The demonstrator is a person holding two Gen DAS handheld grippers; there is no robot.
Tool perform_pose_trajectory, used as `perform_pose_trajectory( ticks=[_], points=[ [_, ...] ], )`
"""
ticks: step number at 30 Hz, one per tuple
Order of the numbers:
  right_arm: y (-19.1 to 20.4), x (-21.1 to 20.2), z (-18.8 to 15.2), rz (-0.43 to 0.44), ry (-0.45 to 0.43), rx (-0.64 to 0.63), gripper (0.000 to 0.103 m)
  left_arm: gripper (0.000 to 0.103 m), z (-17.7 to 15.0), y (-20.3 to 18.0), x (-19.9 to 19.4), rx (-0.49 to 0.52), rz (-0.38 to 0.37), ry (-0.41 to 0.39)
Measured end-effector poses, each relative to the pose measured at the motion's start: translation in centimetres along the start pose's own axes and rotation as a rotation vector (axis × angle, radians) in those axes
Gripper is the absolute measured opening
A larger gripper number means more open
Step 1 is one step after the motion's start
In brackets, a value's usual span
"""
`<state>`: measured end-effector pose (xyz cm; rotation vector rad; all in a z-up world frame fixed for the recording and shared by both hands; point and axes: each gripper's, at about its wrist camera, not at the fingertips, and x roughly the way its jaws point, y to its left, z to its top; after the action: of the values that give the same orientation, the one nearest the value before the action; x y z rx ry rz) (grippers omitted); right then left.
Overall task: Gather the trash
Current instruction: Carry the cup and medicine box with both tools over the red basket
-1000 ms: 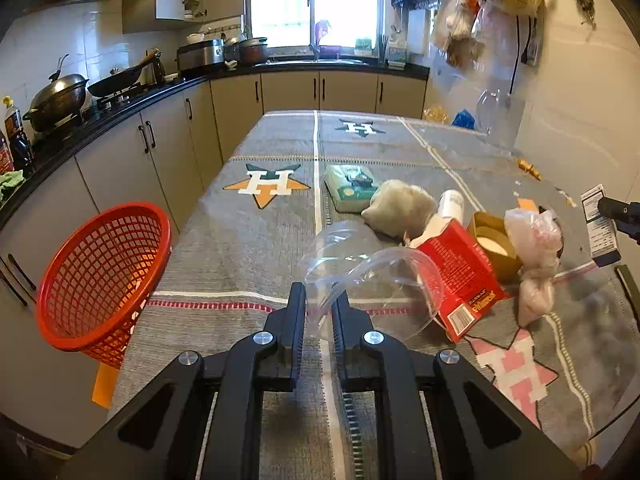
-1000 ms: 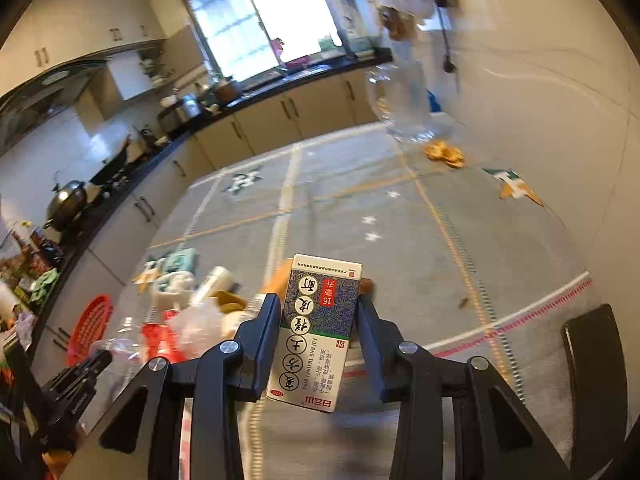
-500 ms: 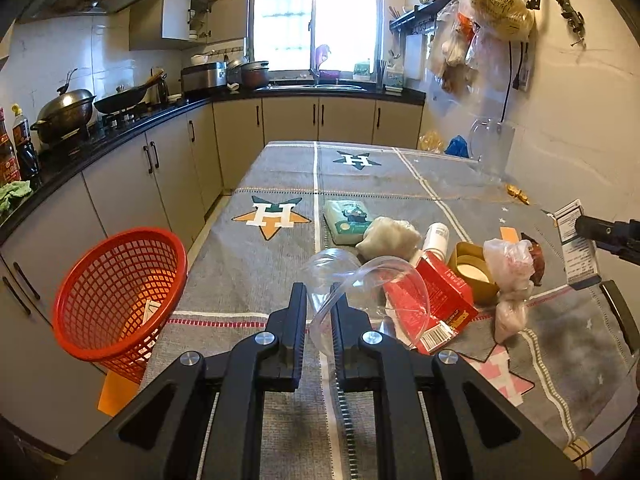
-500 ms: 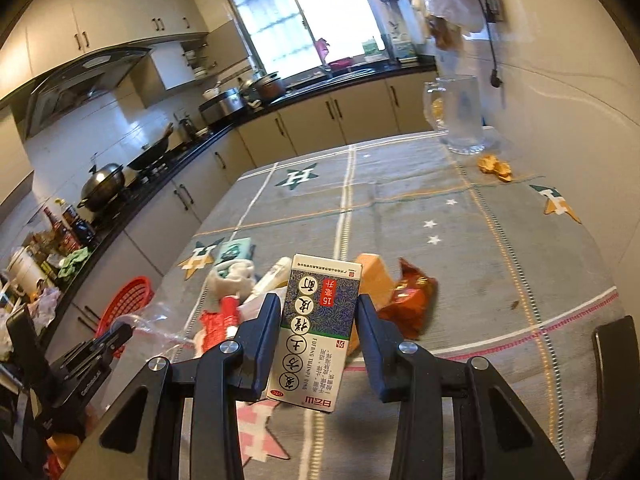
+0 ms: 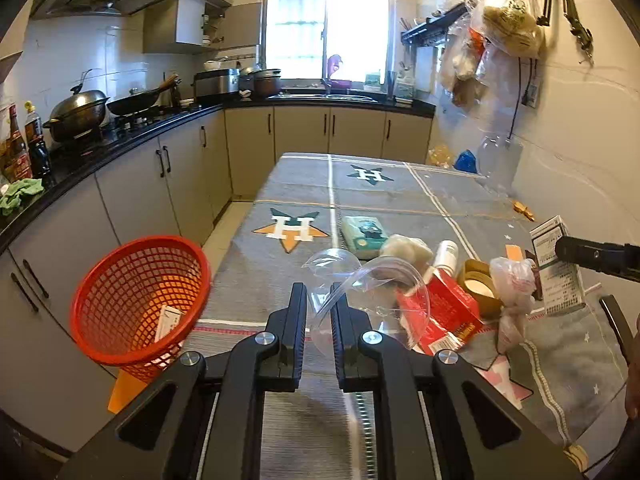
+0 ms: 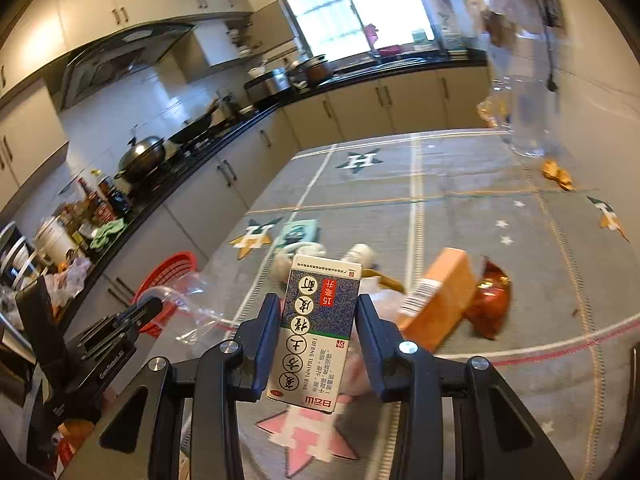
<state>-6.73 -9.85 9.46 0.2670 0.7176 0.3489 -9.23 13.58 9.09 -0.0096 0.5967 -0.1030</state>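
Observation:
My left gripper [image 5: 319, 312] is shut on the edge of a clear plastic bottle [image 5: 372, 284] and holds it above the near table edge; it also shows in the right wrist view [image 6: 136, 312]. My right gripper [image 6: 318, 320] is shut on a white and blue medicine box [image 6: 316, 332], held above the table; the box also shows in the left wrist view [image 5: 558, 264]. A red mesh basket [image 5: 136, 300] hangs beside the table's left edge with a small carton inside. Trash lies on the table: a red box [image 5: 440, 312], a crumpled tissue [image 5: 406, 248], a plastic bag [image 5: 512, 292].
An orange box [image 6: 440, 296] and a red wrapper [image 6: 490, 300] lie on the grey tablecloth [image 6: 460, 208]. A green pack [image 5: 364, 232], a white bottle [image 5: 446, 254] and a tape roll [image 5: 478, 284] sit mid-table. A clear jug [image 5: 500, 160] stands at the far right by the wall. Kitchen counters run along the left.
Both grippers have risen and drawn back from the table with their loads. The left view now looks down more on the red basket. The right gripper has swung left.

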Motion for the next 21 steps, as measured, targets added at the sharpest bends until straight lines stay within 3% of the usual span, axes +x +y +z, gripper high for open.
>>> perform_pose_trajectory(
  ticks=[21],
  points=[
    [9.0,7.5,1.7,0.149,0.112,-0.148,0.042,0.011,0.7,7.0,-1.7,-0.093,0.126,-0.035]
  ],
)
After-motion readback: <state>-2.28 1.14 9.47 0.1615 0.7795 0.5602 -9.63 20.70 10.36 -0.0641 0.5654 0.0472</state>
